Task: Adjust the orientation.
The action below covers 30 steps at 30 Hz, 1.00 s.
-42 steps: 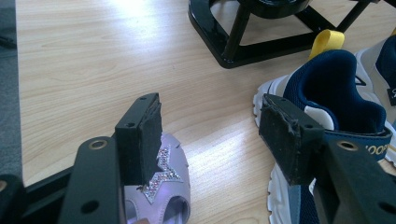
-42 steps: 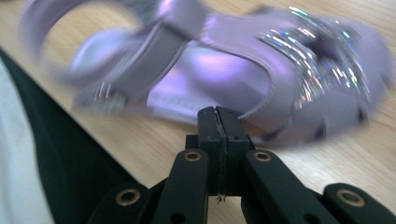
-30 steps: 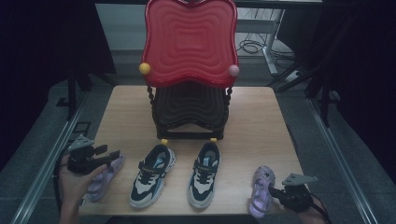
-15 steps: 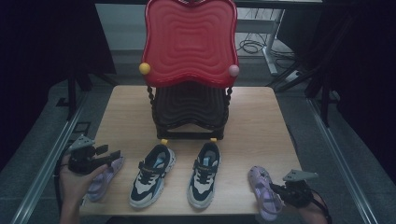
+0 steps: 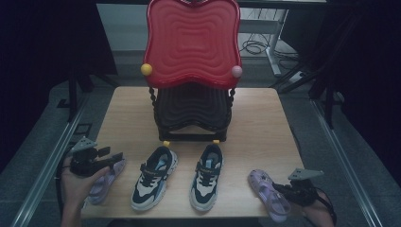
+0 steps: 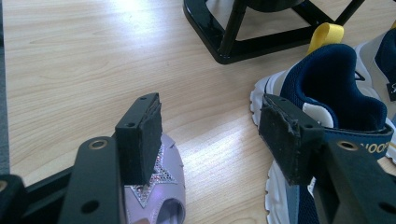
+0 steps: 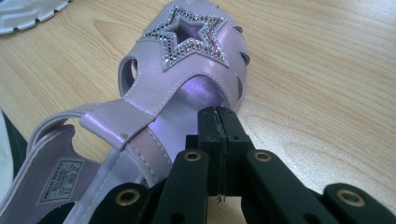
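Note:
A lilac sandal [image 5: 268, 194] with a glittery star [image 7: 187, 39] lies flat near the table's front right corner. My right gripper [image 5: 277, 188] is shut, and its joined tips [image 7: 218, 119] sit over the sandal's insole by the right rim, with nothing visible between the pads. Its mate, the other lilac sandal [image 5: 103, 182], lies at the front left. My left gripper [image 5: 115, 157] hovers open just above that sandal [image 6: 161, 196], whose toe lies under the left jaw. Nothing is between the jaws [image 6: 210, 126].
Two navy and white sneakers [image 5: 153, 177] [image 5: 206, 176] stand side by side at the front middle; one heel [image 6: 327, 93] is close to my left gripper. A chair with a red back [image 5: 191, 42] and black base [image 5: 191, 116] stands mid-table [image 5: 265, 123].
The right sandal, tipped up beside my right gripper a second ago, now lies flat with its toe pointing up-left. The left hand has stayed put.

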Motion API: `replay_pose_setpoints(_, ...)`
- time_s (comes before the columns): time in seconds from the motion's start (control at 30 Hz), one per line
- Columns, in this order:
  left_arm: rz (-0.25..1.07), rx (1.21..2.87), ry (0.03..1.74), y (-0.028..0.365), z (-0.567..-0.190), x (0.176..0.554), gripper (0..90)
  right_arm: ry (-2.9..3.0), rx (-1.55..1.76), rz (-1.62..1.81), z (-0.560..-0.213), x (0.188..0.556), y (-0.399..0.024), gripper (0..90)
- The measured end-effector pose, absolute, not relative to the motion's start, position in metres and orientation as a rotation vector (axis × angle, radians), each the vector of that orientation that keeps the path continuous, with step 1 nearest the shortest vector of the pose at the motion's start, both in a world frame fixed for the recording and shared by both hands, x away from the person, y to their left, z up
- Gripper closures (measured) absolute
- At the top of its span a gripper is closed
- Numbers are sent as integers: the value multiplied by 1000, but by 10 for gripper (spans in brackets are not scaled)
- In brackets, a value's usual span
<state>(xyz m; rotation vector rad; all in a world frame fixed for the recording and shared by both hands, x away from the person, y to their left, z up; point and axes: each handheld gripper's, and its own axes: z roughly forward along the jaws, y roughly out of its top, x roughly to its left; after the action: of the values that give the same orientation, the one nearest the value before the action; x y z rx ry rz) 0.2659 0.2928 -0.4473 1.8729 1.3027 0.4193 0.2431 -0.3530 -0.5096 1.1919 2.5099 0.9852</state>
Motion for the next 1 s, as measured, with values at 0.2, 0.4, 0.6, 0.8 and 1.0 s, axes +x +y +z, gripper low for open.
replay_pose_setpoints(0.2,423,1868,1306,295,-447,265,395,2503,1203,1032,-508,242,-355,881)
replay_pose_setpoints(0.4,424,1866,1304,296,-446,264,395,2447,1224,1033,-500,240,-361,869)
replay_pose_setpoints(0.6,424,1867,1303,295,-447,265,394,2369,1220,1090,-480,232,-366,869)
replay_pose_setpoints(0.8,423,1872,1298,294,-447,265,394,2358,1193,1119,-471,228,-363,858)
replay_pose_setpoints(1.0,423,1871,1299,296,-446,264,393,2387,1183,1131,-471,228,-357,816)
